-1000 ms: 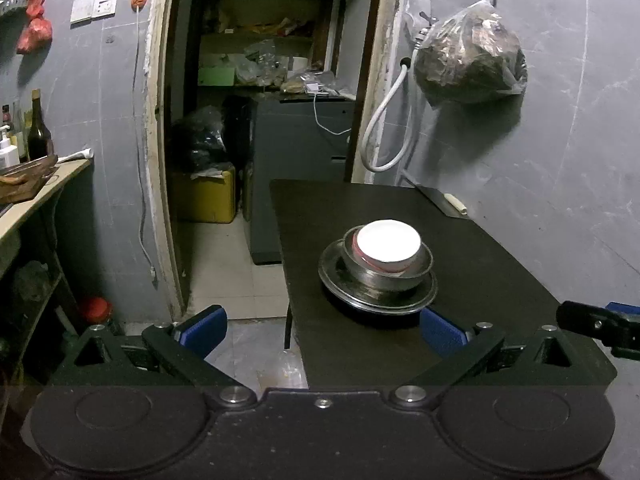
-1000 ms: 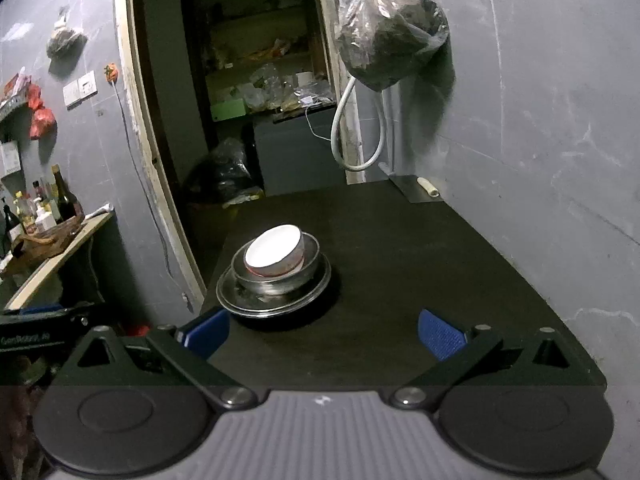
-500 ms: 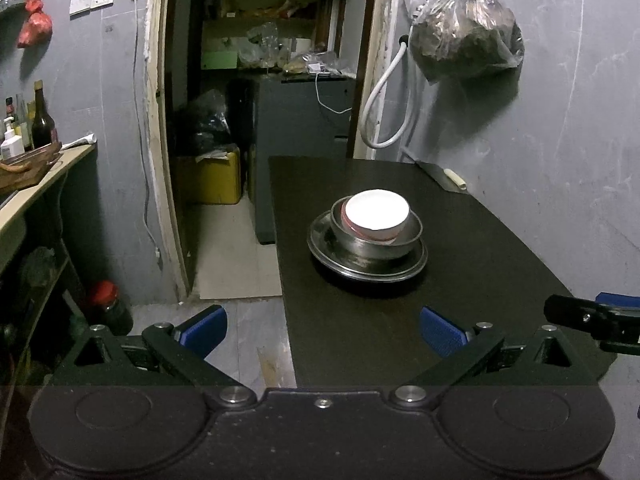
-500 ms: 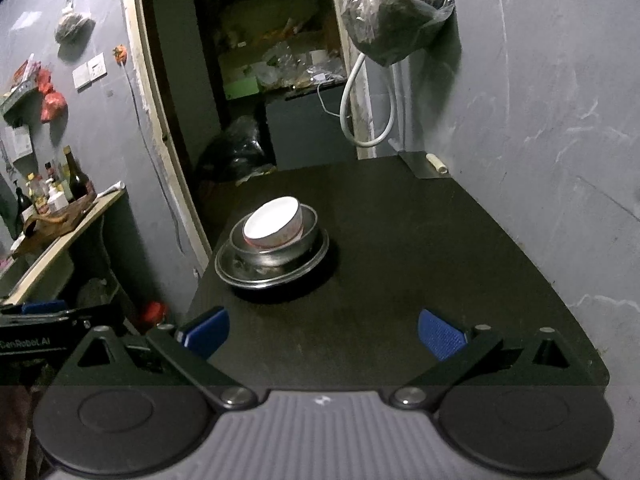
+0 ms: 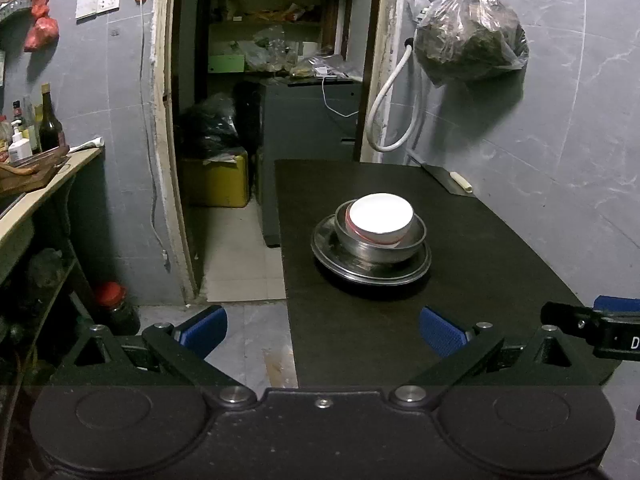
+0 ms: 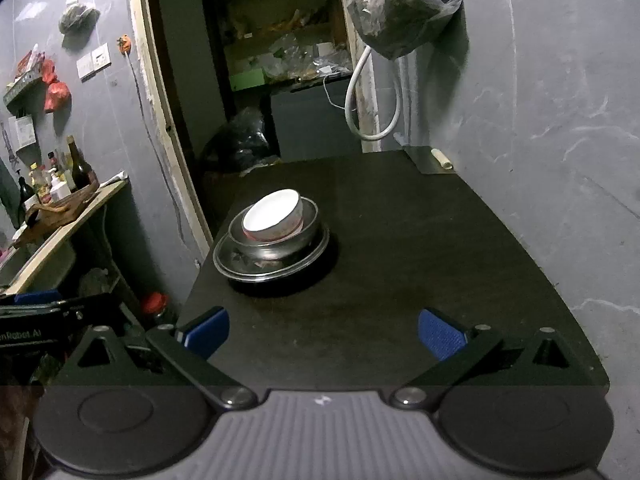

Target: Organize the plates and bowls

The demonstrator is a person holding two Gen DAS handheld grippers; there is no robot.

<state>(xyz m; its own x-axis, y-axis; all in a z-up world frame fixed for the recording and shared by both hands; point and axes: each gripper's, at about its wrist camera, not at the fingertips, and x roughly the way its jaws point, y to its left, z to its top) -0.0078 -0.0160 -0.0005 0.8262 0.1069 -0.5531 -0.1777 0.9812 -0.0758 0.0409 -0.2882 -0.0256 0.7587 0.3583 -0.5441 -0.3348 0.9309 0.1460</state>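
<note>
**Nested dishes on the dark desk, both grippers empty**

A white bowl [image 5: 380,218] sits inside a steel bowl [image 5: 380,242], and that steel bowl rests on a steel plate [image 5: 370,266]. The stack stands on the dark desk [image 5: 500,264], near its left edge. In the left wrist view it lies at about 12 o'clock, well ahead of the blue pads. In the right wrist view the same stack sits toward 11 o'clock, with the white bowl [image 6: 274,220] tilted to the left inside the steel bowl [image 6: 280,246], above the steel plate [image 6: 272,266].

The left gripper [image 5: 322,330] hovers over the near left edge of the desk, its jaws wide apart with nothing between them. Its left pad hangs over the tiled floor [image 5: 236,256], and its right pad is over the desk top. The right gripper [image 6: 324,332] is held above the near part of the desk [image 6: 440,248], jaws also spread wide and empty. Both are well apart from the stack.

A plastic bag [image 5: 468,36] with dark contents hangs on the grey wall at 1 o'clock, beside a looped white hose [image 5: 386,120]. A knife [image 5: 450,180] lies at the far right corner of the desk. Bottles [image 6: 60,178] stand on a shelf at 9 o'clock.
</note>
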